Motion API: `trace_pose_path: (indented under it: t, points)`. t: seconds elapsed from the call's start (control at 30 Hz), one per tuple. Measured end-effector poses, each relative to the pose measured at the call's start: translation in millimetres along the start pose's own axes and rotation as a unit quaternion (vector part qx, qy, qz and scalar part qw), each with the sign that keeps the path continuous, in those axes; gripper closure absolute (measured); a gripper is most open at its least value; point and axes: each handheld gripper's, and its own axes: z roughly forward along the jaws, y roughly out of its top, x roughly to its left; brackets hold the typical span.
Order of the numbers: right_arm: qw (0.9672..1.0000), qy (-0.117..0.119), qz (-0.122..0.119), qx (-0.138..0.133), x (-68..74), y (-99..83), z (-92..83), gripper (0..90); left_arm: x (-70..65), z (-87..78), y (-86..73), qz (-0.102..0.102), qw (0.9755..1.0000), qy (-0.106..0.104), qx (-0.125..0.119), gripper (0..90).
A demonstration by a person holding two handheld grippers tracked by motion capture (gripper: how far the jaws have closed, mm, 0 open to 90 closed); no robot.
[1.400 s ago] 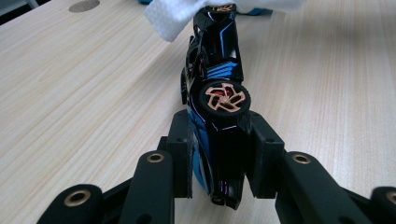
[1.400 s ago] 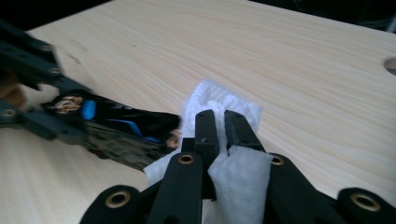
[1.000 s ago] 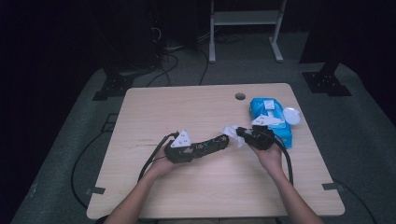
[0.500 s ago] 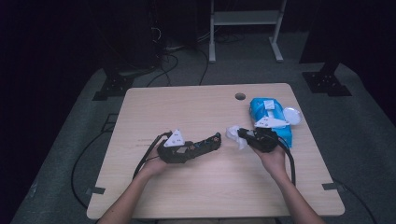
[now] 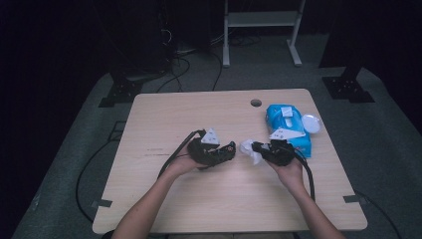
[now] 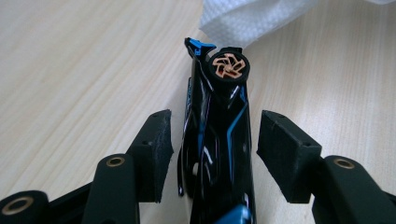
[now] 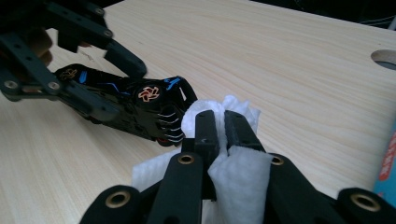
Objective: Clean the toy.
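The work in hand looks like wiping a black toy car (image 6: 217, 140) with a white wipe (image 7: 238, 172), and this moment falls at a handover in the grip on the car. In the left gripper view the car lies on the wooden table (image 5: 199, 114) between the 2 jaws of the left gripper (image 6: 212, 144), with a clear gap on each side: those jaws have just been opening and the pads no longer press on it. Its orange wheel (image 6: 228, 66) points towards the wipe just beyond its nose. The right gripper (image 7: 219, 126) is clenched on the wipe, bunched between its pads, and holds it touching, or very nearly touching, the car's front end; the high view is too coarse to settle which. A blue pack of wipes (image 5: 286, 122) lies at the table's right side, behind the right hand (image 5: 291, 172). I judge the next move calls for a fresh grip on the car, so the wipe can reach an uncleaned face.
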Motion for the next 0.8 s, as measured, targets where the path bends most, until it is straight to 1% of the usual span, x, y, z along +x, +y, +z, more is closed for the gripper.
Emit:
trace_pose_path:
  t: [0.03,0.07,0.17,0.2,0.23,0.3,0.33,0.4,0.43,0.47,0.5,0.53,0.57,0.63,0.67,0.7,0.73,0.8]
  points:
    - [1.0000,0.001,0.001,0.000,0.2,-0.1,0.3,83.2,-0.1,2.3,2.2,-0.001,1.0000,-0.001,0.006,44.4]
    - [1.0000,0.003,0.001,0.001,0.4,-0.1,0.5,83.2,0.3,4.2,5.0,0.004,0.9998,-0.001,0.020,44.5]
    - [1.0000,0.007,0.001,0.001,0.4,-0.5,1.2,83.2,-0.4,11.5,11.9,0.005,0.9988,-0.010,0.048,46.6]
    - [1.0000,0.009,0.002,0.000,0.3,-0.6,1.6,83.2,-0.9,13.2,13.8,0.008,0.9984,-0.008,0.056,46.6]
    - [0.9999,0.011,0.003,0.000,0.0,-0.7,2.1,83.2,-1.8,16.2,16.8,0.009,0.9975,-0.004,0.070,46.7]
    - [0.9999,0.014,0.004,0.000,-0.7,-1.2,3.3,83.2,-3.2,20.7,20.7,0.010,0.9961,0.000,0.088,48.5]
    - [0.9998,0.016,0.008,0.000,-0.4,-1.4,3.9,83.2,-3.1,23.8,23.3,0.009,0.9947,0.003,0.102,49.1]
    - [0.9998,0.019,0.009,0.001,-0.7,-1.8,5.2,83.2,-2.9,26.5,26.1,0.011,0.9937,0.011,0.111,53.4]
    - [0.9997,0.021,0.011,0.001,-0.3,-2.0,5.9,83.1,-2.2,26.9,27.3,0.006,0.9936,0.008,0.112,55.2]
    - [0.9996,0.024,0.011,0.001,-0.4,-2.1,6.4,83.1,-1.3,26.6,28.3,0.006,0.9935,0.006,0.113,55.8]
    - [0.9995,0.028,0.014,0.002,-0.1,-2.2,6.7,83.2,-1.2,26.1,28.7,0.006,0.9939,0.004,0.110,56.3]
    - [0.9994,0.031,0.016,0.000,0.2,-2.2,6.9,83.2,-1.6,24.7,28.8,0.006,0.9949,0.000,0.101,56.9]
    - [0.9992,0.035,0.017,-0.003,0.4,-2.0,7.1,83.1,-2.3,23.9,28.6,0.009,0.9952,-0.001,0.097,57.0]
    - [0.9990,0.040,0.020,-0.008,1.1,-1.3,6.7,83.2,-4.3,20.0,27.5,0.015,0.9966,-0.006,0.081,57.0]
    - [0.9989,0.041,0.018,-0.012,0.9,-1.0,6.4,83.1,-5.6,16.1,27.0,0.014,0.9977,-0.004,0.066,57.0]
    - [0.9987,0.044,0.020,-0.016,0.9,-0.4,5.5,83.2,-6.4,13.3,26.8,0.014,0.9984,-0.004,0.056,57.0]
    - [0.9986,0.045,0.022,-0.020,1.1,0.0,5.2,83.1,-7.9,9.1,26.2,0.015,0.9992,-0.007,0.036,57.0]
    - [0.9980,0.052,0.025,-0.028,2.0,1.7,2.8,83.2,-11.2,0.3,25.1,0.007,0.9998,-0.016,0.003,57.0]
